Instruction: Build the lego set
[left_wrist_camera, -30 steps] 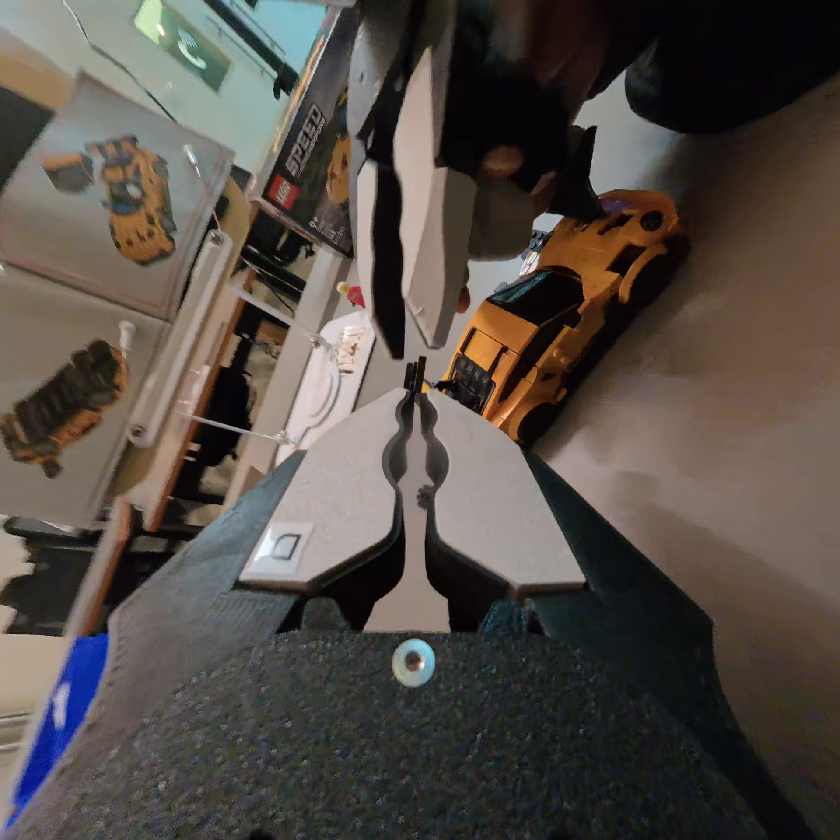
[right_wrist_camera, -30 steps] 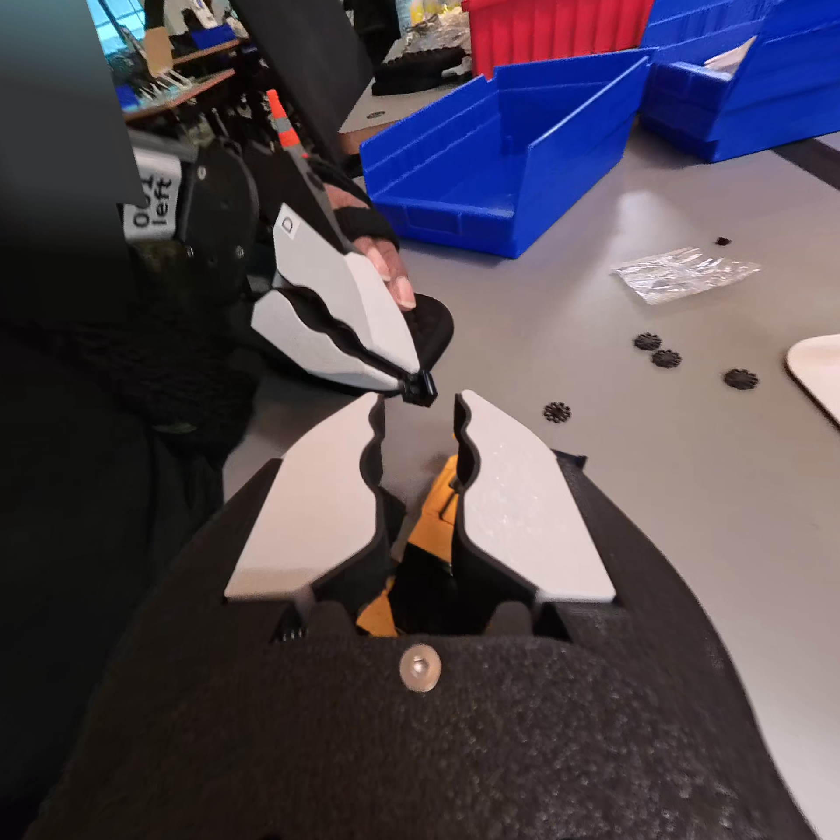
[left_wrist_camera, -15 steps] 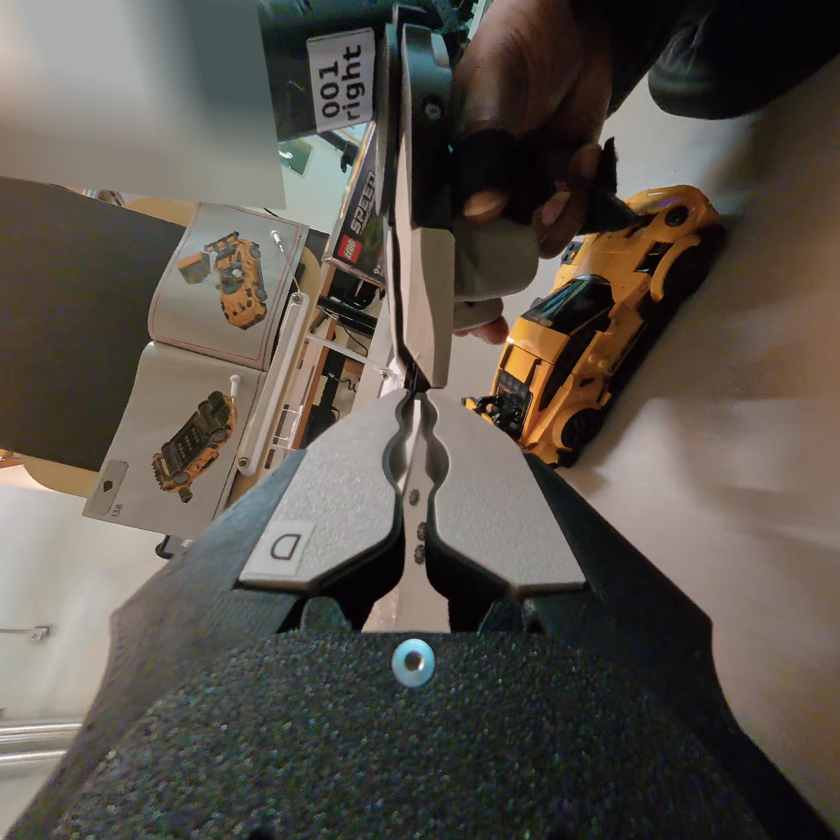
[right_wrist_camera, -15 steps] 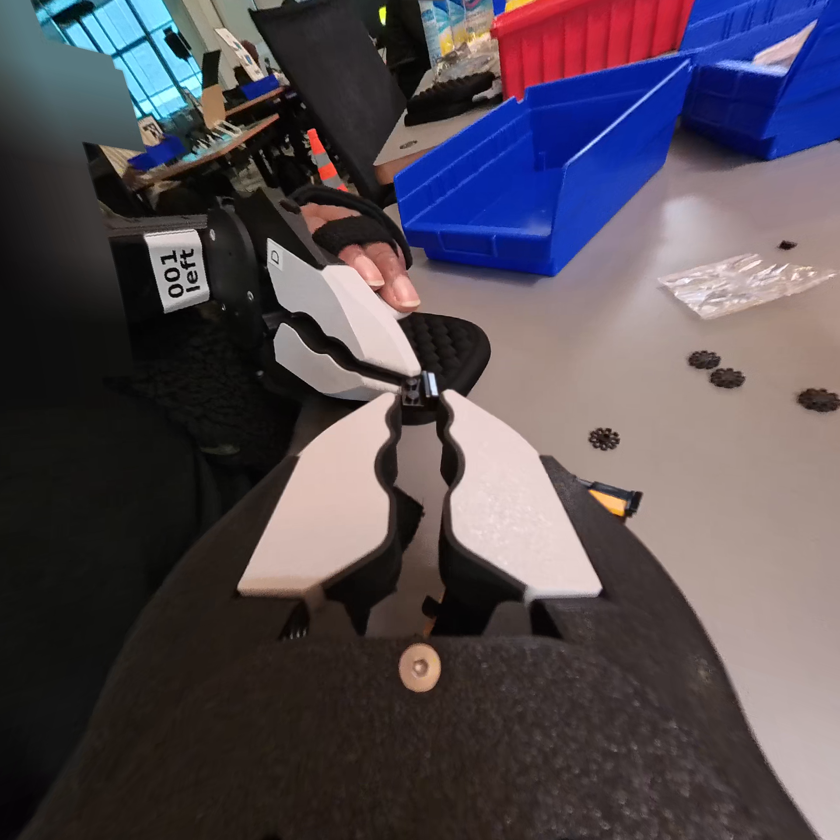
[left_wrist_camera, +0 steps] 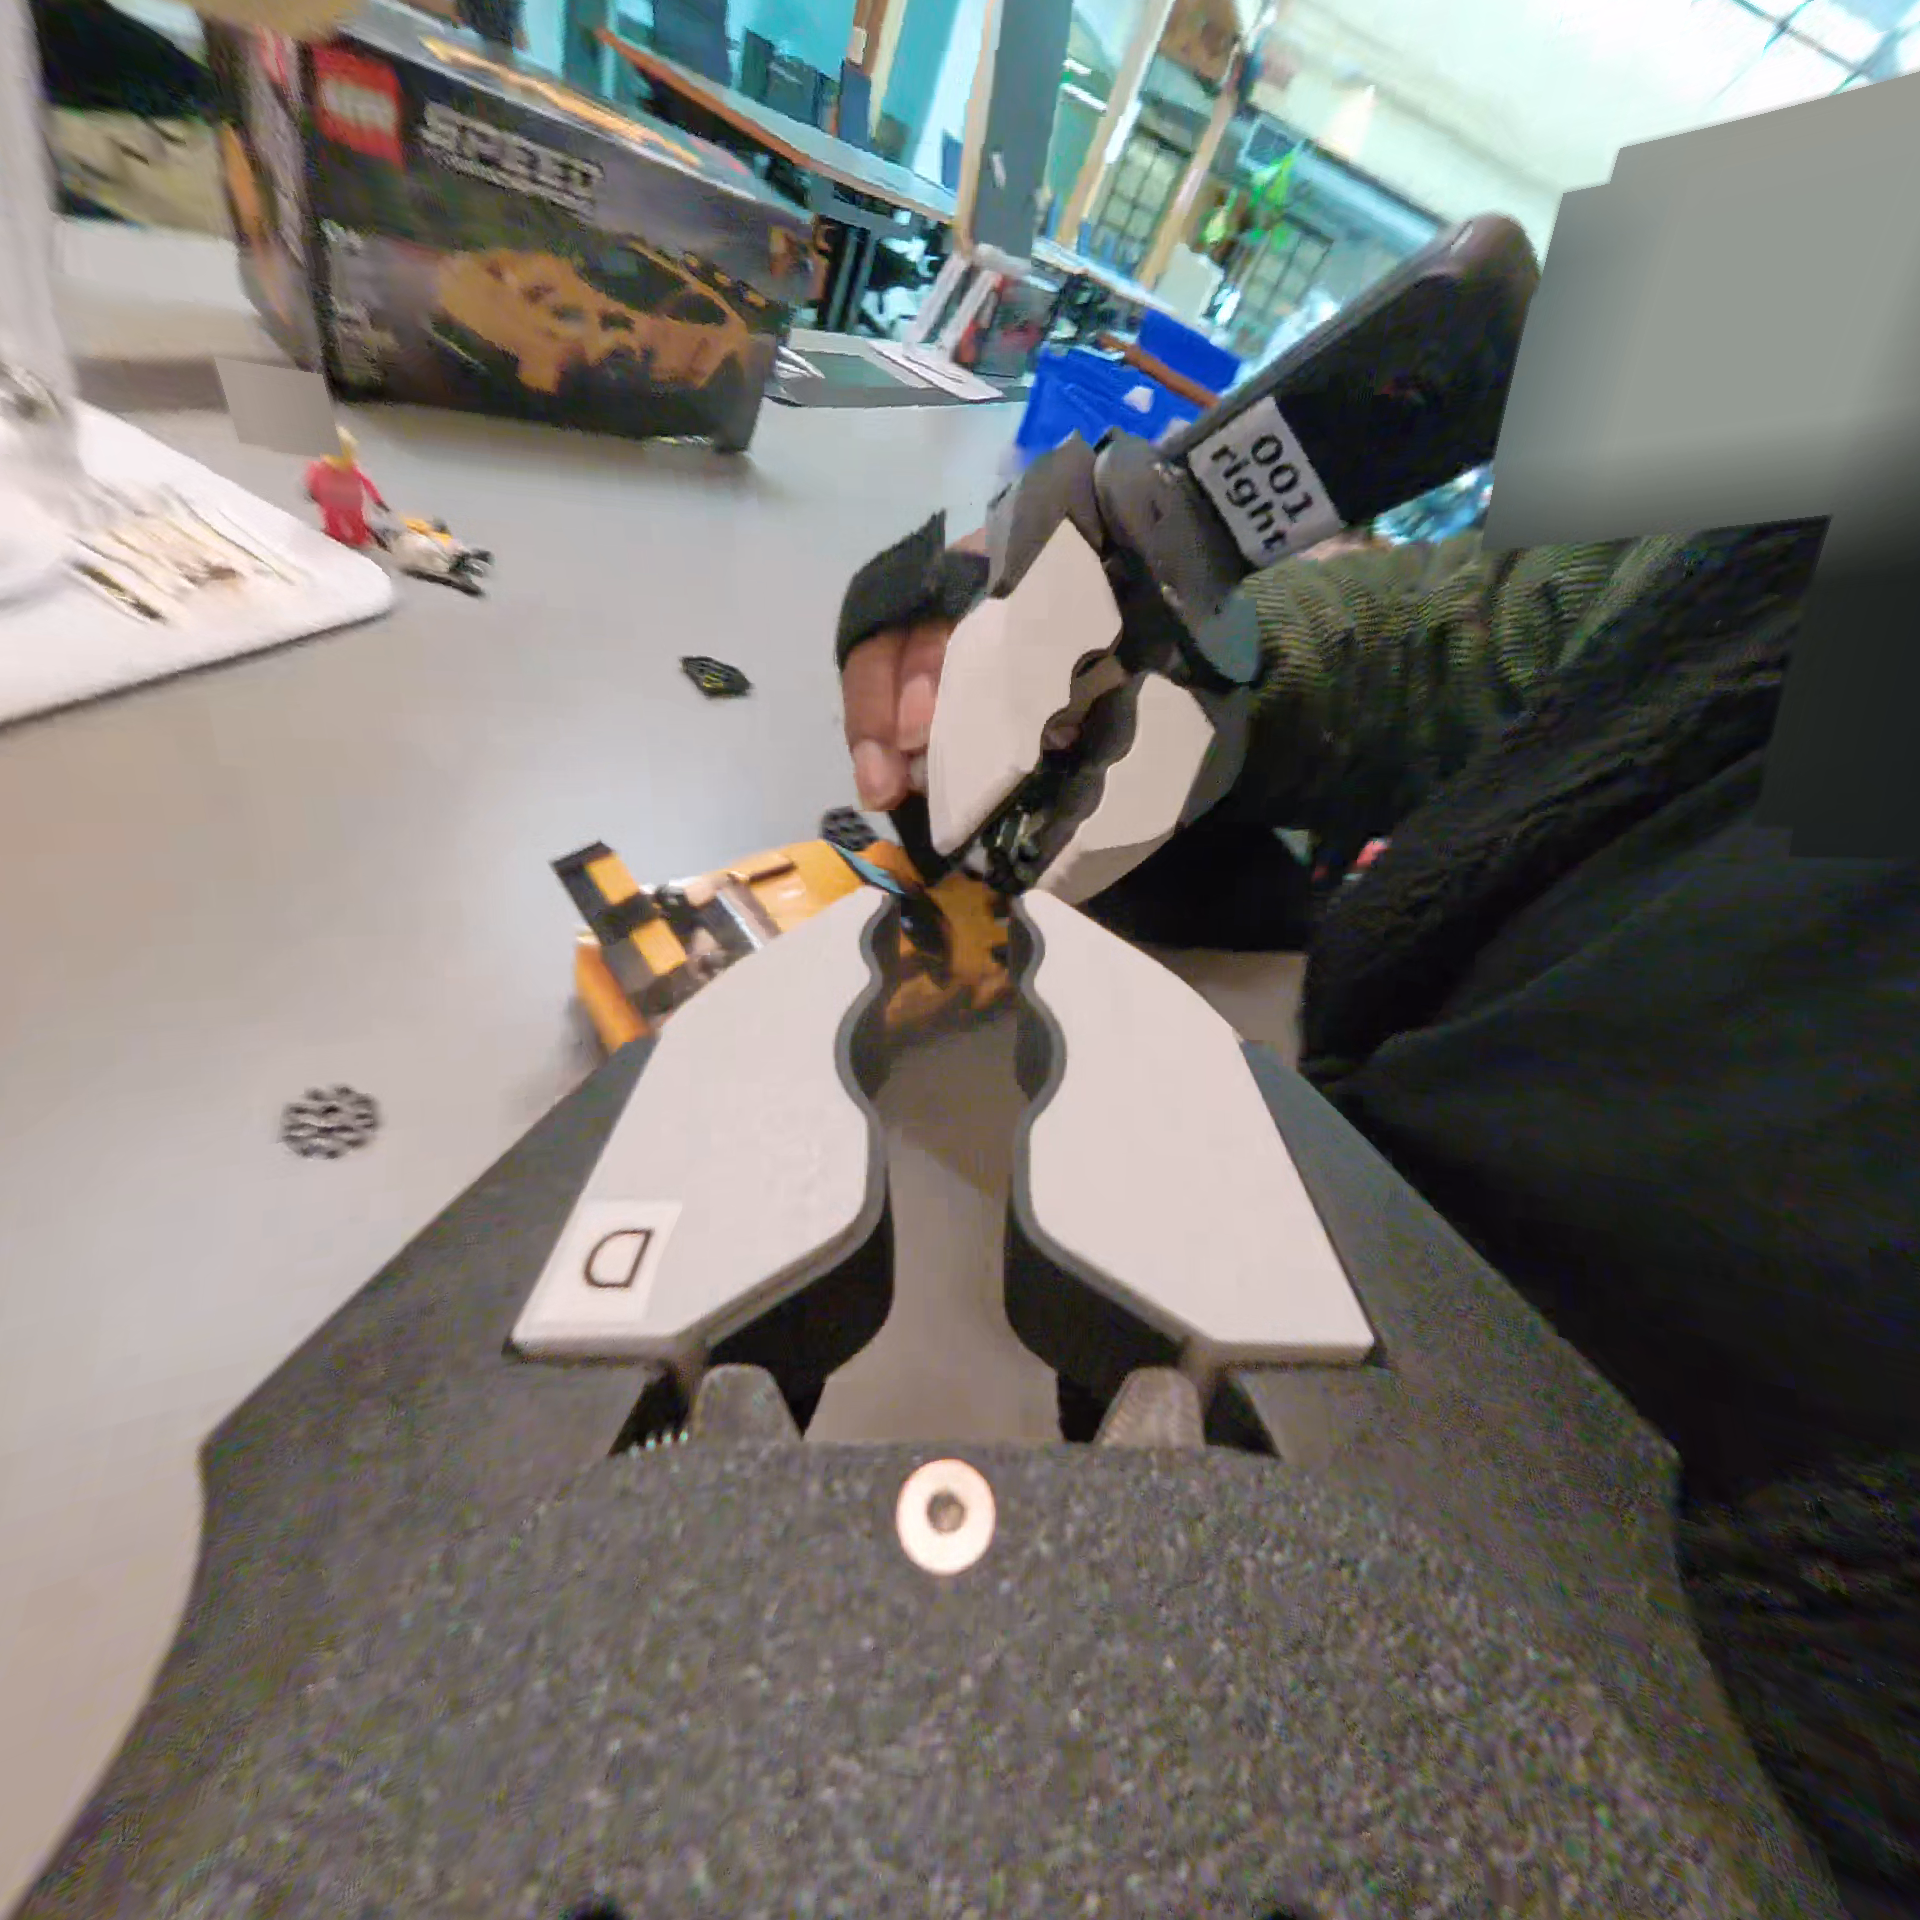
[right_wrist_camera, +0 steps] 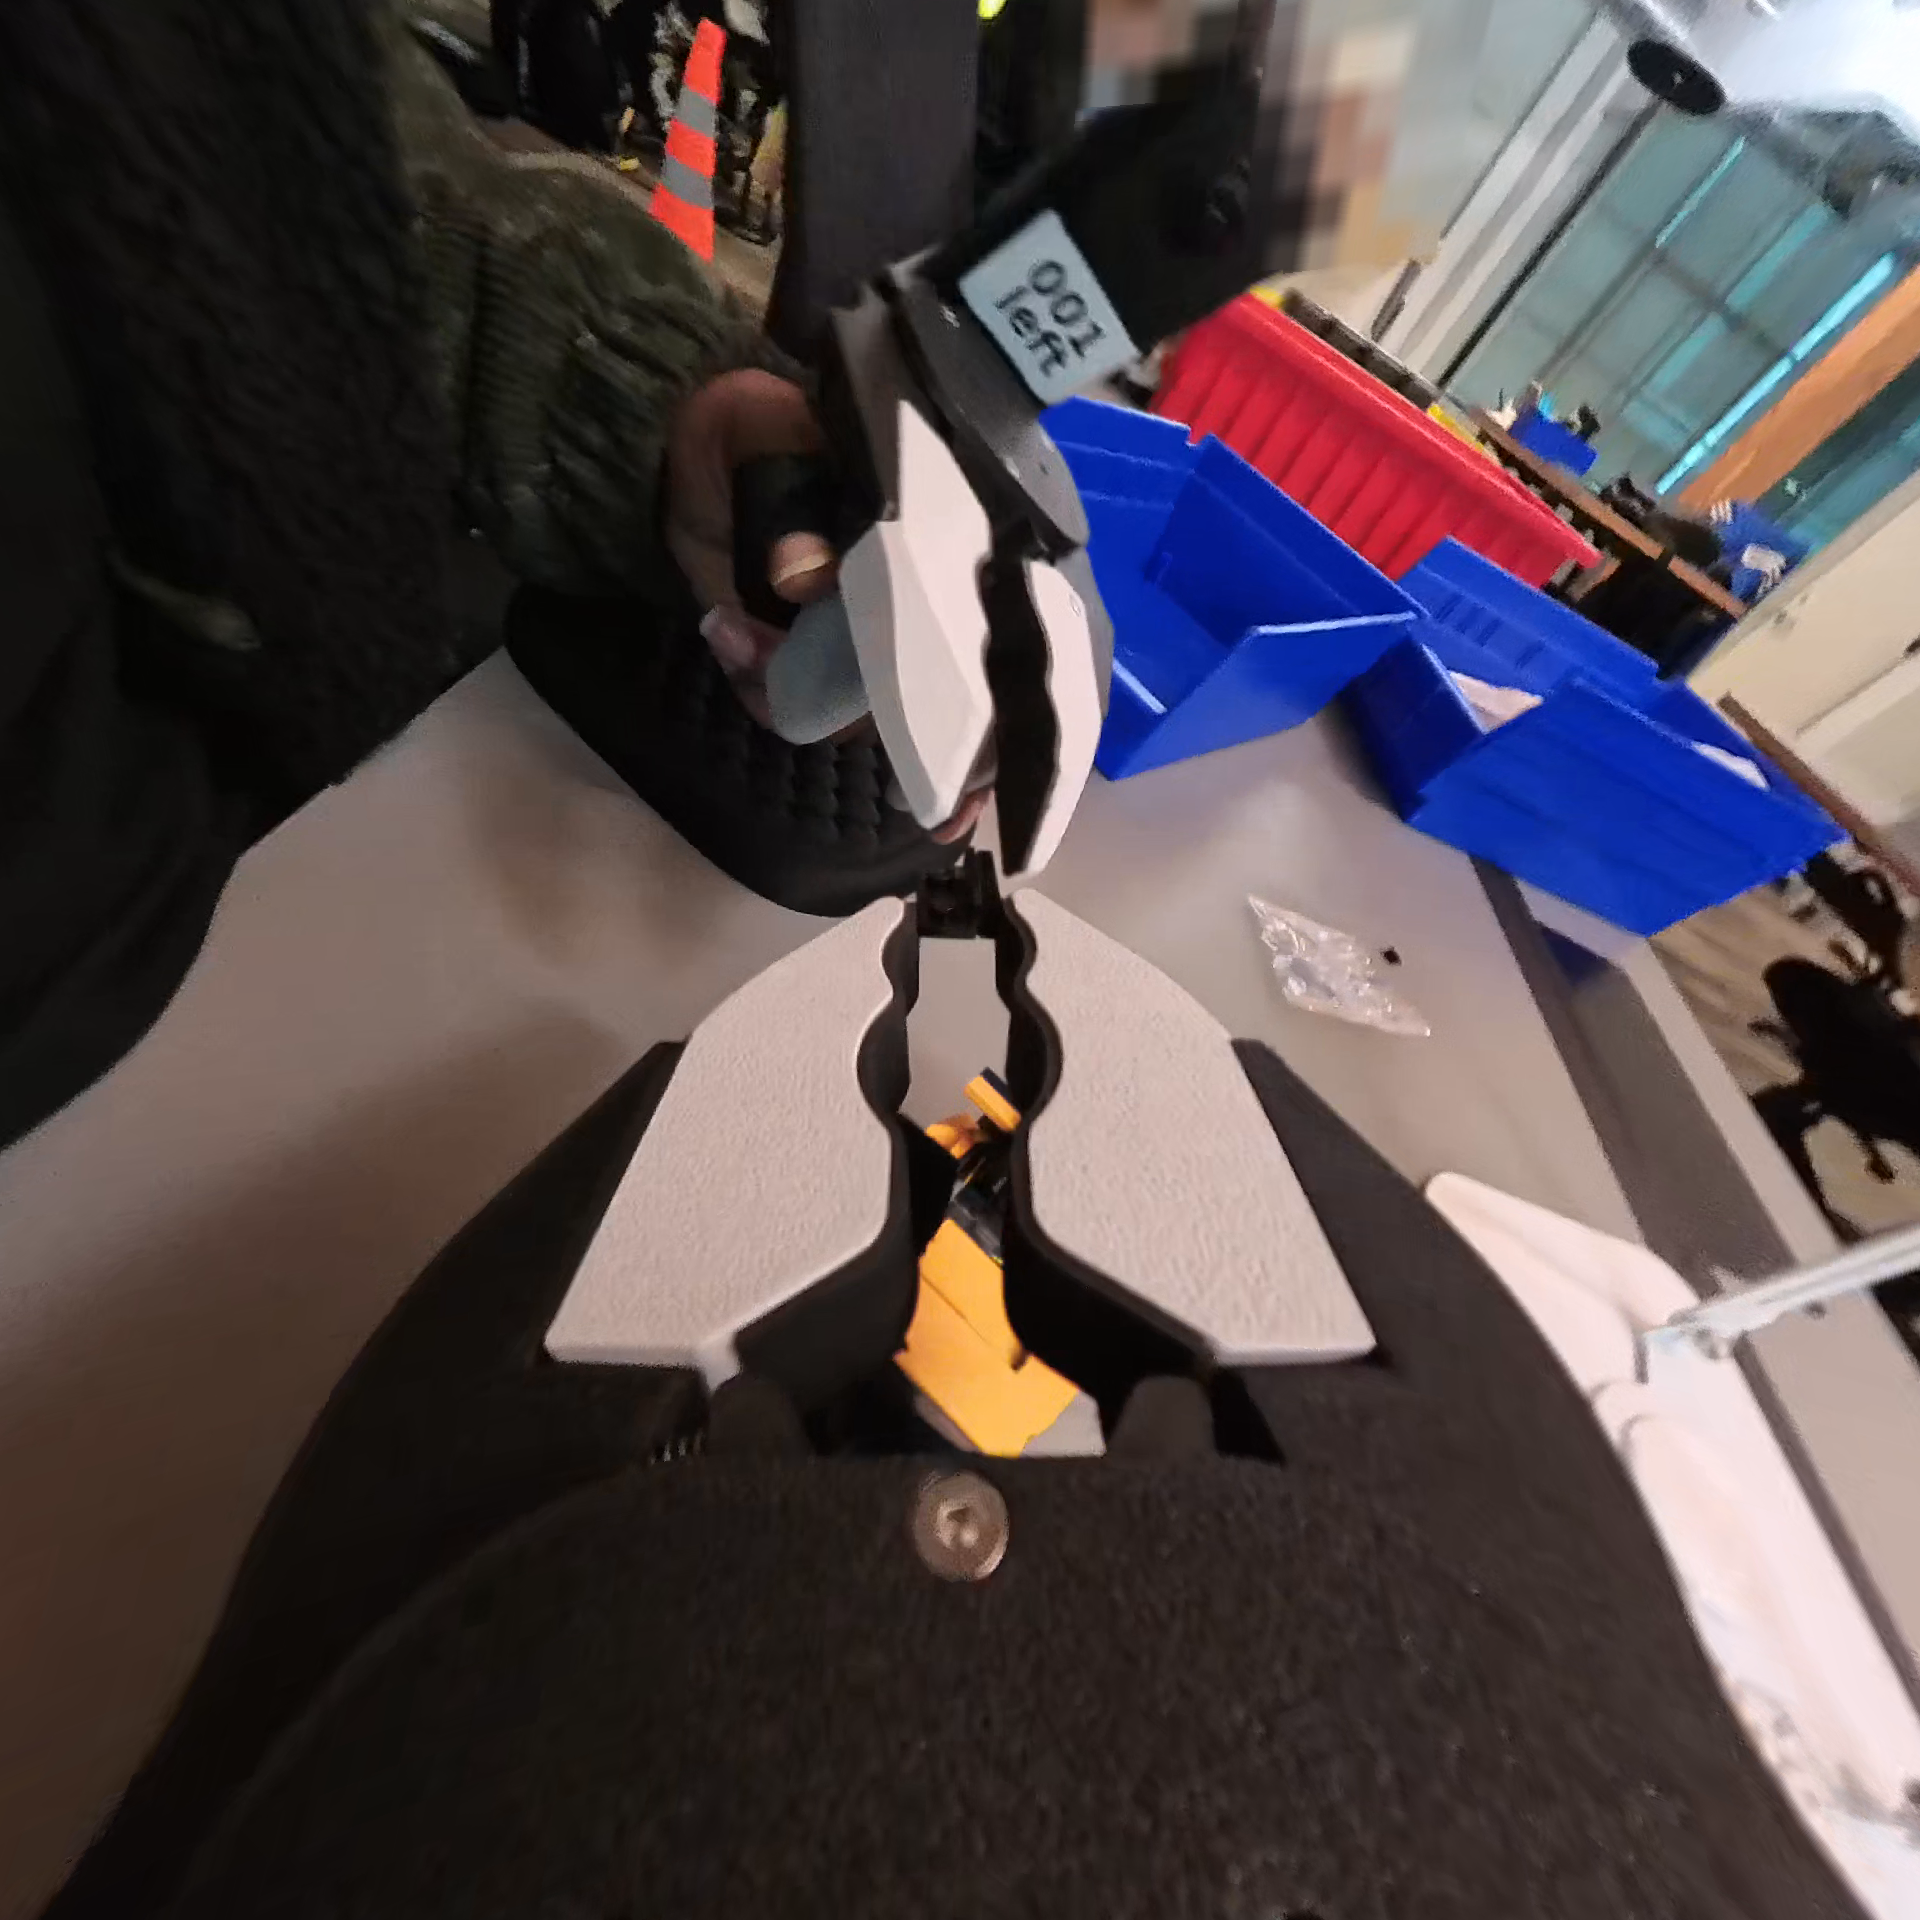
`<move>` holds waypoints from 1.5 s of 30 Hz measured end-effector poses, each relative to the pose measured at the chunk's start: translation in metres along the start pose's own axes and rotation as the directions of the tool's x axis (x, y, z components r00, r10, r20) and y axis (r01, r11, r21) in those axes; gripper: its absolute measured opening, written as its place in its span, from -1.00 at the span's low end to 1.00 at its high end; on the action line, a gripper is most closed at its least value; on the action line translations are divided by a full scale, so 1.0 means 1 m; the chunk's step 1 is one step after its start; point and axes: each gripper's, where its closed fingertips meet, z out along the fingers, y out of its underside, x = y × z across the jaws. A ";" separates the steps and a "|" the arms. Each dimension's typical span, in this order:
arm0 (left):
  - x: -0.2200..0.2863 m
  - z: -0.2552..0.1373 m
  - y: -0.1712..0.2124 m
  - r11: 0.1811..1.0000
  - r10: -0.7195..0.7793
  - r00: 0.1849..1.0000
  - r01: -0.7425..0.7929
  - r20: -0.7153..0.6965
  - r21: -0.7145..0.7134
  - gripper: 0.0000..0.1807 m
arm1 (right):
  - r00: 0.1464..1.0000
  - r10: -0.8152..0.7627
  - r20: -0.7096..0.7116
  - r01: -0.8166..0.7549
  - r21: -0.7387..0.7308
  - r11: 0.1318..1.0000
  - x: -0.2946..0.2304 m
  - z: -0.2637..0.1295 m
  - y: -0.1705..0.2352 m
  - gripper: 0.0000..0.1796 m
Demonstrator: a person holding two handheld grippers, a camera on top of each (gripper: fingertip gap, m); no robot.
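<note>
Right gripper (right_wrist_camera: 961, 914) clamps small black lego piece (right_wrist_camera: 958, 906) at its fingertips. Left gripper (left_wrist_camera: 948, 914) released, jaws apart, empty. Yellow lego car (left_wrist_camera: 748, 935) on table (left_wrist_camera: 312, 883), at 12 o'clock of left tips, beneath both.

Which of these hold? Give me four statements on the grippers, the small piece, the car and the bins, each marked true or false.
1. The right gripper pinches a small black piece at its fingertips. True.
2. The left gripper is clamped on the yellow car. False: its jaws stand apart with nothing between them, and the car lies on the table beyond.
3. A red bin stands behind the blue bins. True.
4. The clear plastic bag lies inside a blue bin. False: it lies on the table, in front of the bins.
</note>
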 end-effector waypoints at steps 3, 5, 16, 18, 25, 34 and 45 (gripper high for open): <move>0.012 0.003 0.009 0.996 -0.074 0.993 0.069 -0.088 -0.055 -0.81 | 0.992 -0.121 0.036 0.121 -0.004 0.993 -0.007 0.003 -0.002 -0.85; 0.018 0.005 0.013 0.991 -0.110 0.986 0.098 -0.128 -0.095 -0.83 | 0.977 -0.207 0.056 0.209 -0.015 0.978 -0.010 0.005 -0.003 -0.85; 0.016 0.005 0.016 0.995 0.026 0.998 -0.031 -0.057 -0.098 -0.92 | 0.917 -0.398 0.018 0.398 -0.093 0.913 -0.007 0.011 0.003 -0.80; 0.011 0.005 0.017 0.991 0.089 0.996 -0.089 -0.008 -0.100 -0.92 | 0.957 -0.289 0.024 0.290 -0.108 0.951 -0.007 0.010 0.007 -0.74; 0.009 0.002 0.017 0.970 0.240 0.966 -0.233 0.099 -0.073 -0.92 | 0.984 0.170 0.048 -0.163 -0.124 0.979 -0.013 0.007 0.004 -0.85; 0.017 0.002 0.021 0.975 0.217 0.975 -0.214 0.050 -0.062 -0.92 | 0.912 0.322 0.254 -0.284 -0.173 0.943 -0.022 0.008 -0.002 -0.94; 0.035 -0.008 0.015 0.807 0.581 0.813 -0.581 -0.037 -0.104 -0.73 | 0.447 0.554 0.703 -0.394 -0.401 0.827 -0.034 -0.008 -0.021 -0.95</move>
